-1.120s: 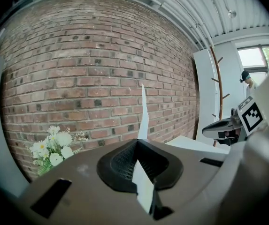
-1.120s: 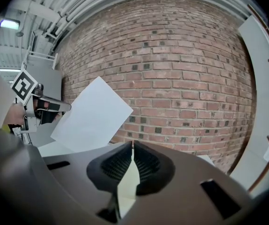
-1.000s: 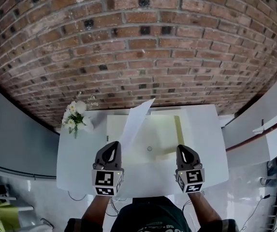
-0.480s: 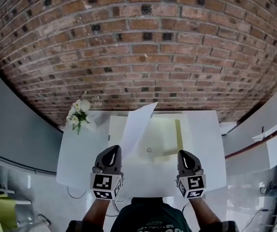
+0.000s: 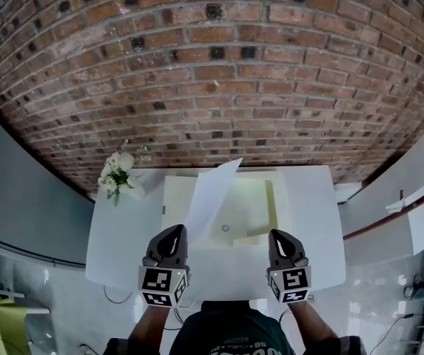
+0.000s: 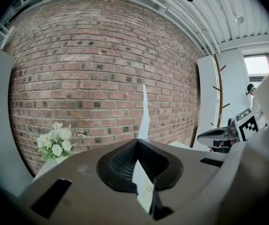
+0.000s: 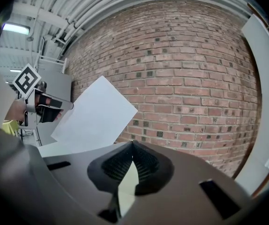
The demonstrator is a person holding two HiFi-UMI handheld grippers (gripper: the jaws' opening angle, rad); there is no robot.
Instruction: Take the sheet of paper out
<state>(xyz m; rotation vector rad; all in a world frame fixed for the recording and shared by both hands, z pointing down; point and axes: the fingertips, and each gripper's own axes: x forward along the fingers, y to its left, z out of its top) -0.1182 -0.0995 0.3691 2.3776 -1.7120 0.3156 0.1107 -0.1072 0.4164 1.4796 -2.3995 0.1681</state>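
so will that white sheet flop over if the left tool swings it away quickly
Probably not if moved slowly: the sheet stands nearly flat above the left tool, pinched at its lower edge. Edge-on it looks very thin, so likely light and apt to curl or flutter if swung. The right tool grips the folder, which should stay put.
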